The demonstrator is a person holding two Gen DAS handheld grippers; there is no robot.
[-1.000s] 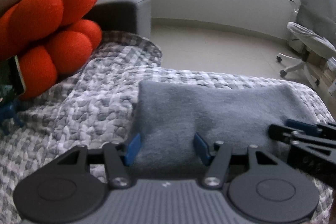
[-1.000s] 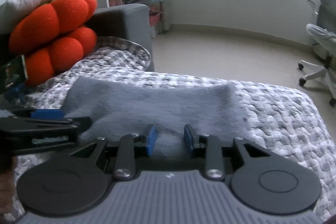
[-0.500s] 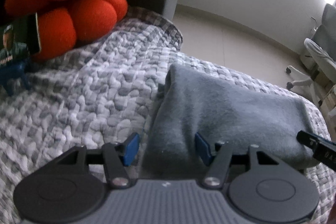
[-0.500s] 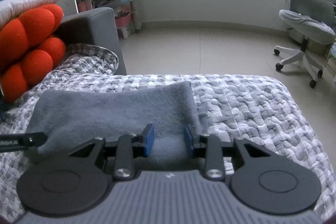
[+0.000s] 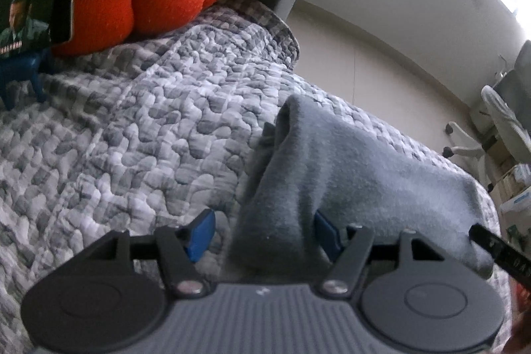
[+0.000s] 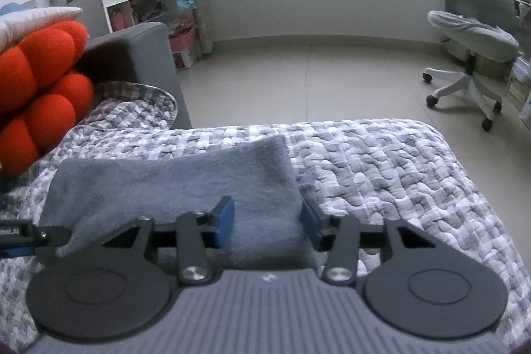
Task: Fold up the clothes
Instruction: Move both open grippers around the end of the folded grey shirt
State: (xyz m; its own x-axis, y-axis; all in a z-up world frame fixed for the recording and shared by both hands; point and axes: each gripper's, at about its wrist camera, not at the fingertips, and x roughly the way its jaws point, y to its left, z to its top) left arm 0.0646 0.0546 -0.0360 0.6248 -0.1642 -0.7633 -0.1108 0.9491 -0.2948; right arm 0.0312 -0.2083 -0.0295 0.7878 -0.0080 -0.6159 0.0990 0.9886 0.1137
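Grey fleece garment (image 5: 358, 175) lies folded on the quilt (image 5: 139, 135). Left gripper (image 5: 262, 229) and right gripper (image 6: 265, 216) straddle its near corners, jaws wide, gripping nothing, likely positioned for squaring.

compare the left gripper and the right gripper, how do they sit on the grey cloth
The left gripper straddles the left end of the grey cloth, jaws spread wide; the right gripper straddles its right end, jaws spread less. The left wrist view is tilted; the right is level. Both are open, with blue pads.
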